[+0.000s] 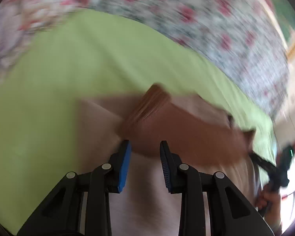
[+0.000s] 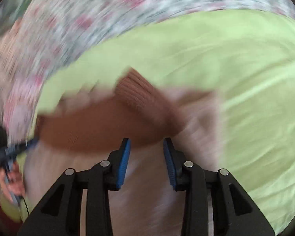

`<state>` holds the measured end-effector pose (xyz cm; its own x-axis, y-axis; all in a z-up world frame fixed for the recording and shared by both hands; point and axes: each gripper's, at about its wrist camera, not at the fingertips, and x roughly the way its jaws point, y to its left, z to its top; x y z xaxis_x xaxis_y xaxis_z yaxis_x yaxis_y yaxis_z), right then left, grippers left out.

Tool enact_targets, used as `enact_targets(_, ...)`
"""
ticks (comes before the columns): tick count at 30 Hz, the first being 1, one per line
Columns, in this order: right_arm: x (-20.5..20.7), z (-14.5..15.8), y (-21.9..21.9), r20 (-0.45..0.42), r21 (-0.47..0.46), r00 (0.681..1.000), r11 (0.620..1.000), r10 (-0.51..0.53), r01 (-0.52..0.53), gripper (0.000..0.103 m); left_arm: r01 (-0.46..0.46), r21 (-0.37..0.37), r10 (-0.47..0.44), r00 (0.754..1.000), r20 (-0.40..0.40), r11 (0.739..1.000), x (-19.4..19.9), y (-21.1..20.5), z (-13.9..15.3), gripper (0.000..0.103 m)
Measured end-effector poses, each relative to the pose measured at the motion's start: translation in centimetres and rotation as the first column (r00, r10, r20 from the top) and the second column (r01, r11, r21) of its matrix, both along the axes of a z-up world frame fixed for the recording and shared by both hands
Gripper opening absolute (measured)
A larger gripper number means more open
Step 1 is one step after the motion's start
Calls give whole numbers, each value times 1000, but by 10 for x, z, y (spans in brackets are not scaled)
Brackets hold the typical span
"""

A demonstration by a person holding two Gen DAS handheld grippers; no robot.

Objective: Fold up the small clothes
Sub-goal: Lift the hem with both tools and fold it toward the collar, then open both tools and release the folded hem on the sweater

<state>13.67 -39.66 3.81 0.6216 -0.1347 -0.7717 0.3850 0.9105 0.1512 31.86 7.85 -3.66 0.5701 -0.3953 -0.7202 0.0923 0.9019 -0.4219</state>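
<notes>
Green sheet (image 1: 49,98) over floral bedcover (image 1: 226,29); both views motion-blurred.

Left wrist: left gripper (image 1: 145,147) jaws apart, empty. Brown-and-pink garment (image 1: 177,133) just ahead of tips, long axis running right toward right gripper (image 1: 265,165).

Right wrist: right gripper (image 2: 146,144) jaws apart, empty. Garment (image 2: 108,125) ahead, stretching left; ribbed cuff (image 2: 139,92) beyond tips. Both grippers about equally near.

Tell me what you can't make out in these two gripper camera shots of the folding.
- Garment type: brown and pale pink fabric, motion-blurred in both wrist views.
- Its near part: hidden behind the left gripper and right gripper, each in its own view.
- Floral cloth pattern: smeared by blur.
- Green sheet extent: cut off by the fisheye rim.
- Whether fabric lies between the open jaws: unclear.
</notes>
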Motion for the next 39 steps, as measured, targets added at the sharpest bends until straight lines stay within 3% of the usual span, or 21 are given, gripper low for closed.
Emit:
enact_targets(2,-16,10,-3,55,57,998,998,-21,17,37,-44,-49,44,999,5,998,-3,21,4,31)
enact_targets(4,-34,17,10,83,51,996,999,8,-13,38,-49,-72,51,998,25,996,-20,29,8,33)
enact_targets(13,-88,0,78,94,126,985,980,144,-156,39,42,-193,-31,998,57,980,-158,6,4,38)
enact_targets(18,-116,-20,103,80,152,979,968,190,-200,42,58,-195,-50,998,47,979,-217,-6,-11,53)
enact_targets(21,-126,-29,112,66,175,978,962,199,-207,43,44,-184,-41,999,16,982,-240,-10,-27,53)
enact_targets(25,-136,-35,122,49,188,976,958,212,-218,43,0,-224,-10,999,-41,975,-250,-2,-48,53)
enact_targets(29,-143,-35,128,44,192,975,956,219,-224,44,-49,-279,39,998,-42,959,-246,4,-55,58)
enact_targets(39,-142,-33,127,45,187,975,957,217,-222,46,-225,-325,221,974,-49,919,-188,15,-56,63)
